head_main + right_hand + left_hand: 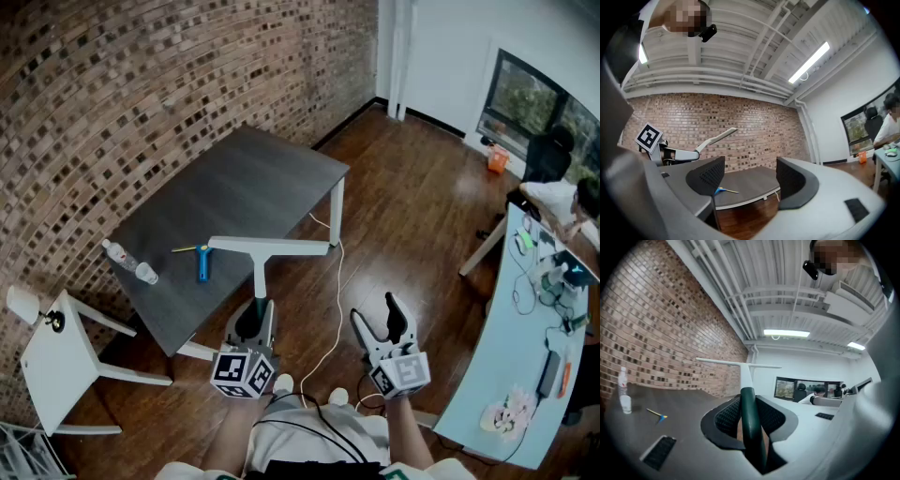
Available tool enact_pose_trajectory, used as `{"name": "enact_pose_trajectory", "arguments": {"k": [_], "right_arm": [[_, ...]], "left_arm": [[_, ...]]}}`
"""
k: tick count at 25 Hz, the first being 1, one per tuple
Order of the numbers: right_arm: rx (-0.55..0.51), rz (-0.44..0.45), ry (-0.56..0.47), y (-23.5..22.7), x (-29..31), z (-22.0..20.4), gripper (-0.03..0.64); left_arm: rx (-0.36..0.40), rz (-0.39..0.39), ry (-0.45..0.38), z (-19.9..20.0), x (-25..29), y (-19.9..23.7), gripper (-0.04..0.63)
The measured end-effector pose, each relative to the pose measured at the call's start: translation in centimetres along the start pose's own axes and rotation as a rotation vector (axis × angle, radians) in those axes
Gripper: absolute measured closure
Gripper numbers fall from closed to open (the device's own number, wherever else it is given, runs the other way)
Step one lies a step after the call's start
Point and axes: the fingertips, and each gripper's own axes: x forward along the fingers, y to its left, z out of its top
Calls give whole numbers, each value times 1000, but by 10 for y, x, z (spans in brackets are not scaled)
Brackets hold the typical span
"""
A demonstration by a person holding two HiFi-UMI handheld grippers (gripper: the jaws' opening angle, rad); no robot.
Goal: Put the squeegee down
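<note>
My left gripper point(255, 319) is shut on the dark green handle of the squeegee point(265, 251). Its white shaft and T-shaped blade reach out over the near edge of the dark grey table point(234, 192). In the left gripper view the handle point(749, 420) is clamped between the two black pads, and the white blade point(738, 363) stands level above the tabletop. My right gripper point(382, 322) hangs open and empty over the wooden floor, to the right of the table. In the right gripper view the squeegee point(715, 138) shows at the left, above the table point(745, 184).
On the table lie a blue and yellow tool point(201, 260) and two clear bottles point(127, 260) at the left edge. A white chair point(56, 361) stands left of the table. A white cable point(339, 300) runs across the floor. A light blue desk point(511, 328) with clutter is at right, with people seated behind it.
</note>
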Motion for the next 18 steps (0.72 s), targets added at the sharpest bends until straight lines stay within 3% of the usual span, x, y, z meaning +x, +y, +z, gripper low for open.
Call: {"name": "enact_pose_trajectory", "arguments": {"k": [5, 11, 18], "right_arm": [[60, 120, 26, 45, 32, -20, 252], [77, 456, 52, 185, 89, -36, 252], [76, 719, 105, 342, 93, -54, 252]], "left_arm": [[-27, 146, -11, -4, -49, 50, 512], [-23, 478, -73, 10, -182, 135, 512], [-75, 716, -145, 7, -308, 208, 512]]}}
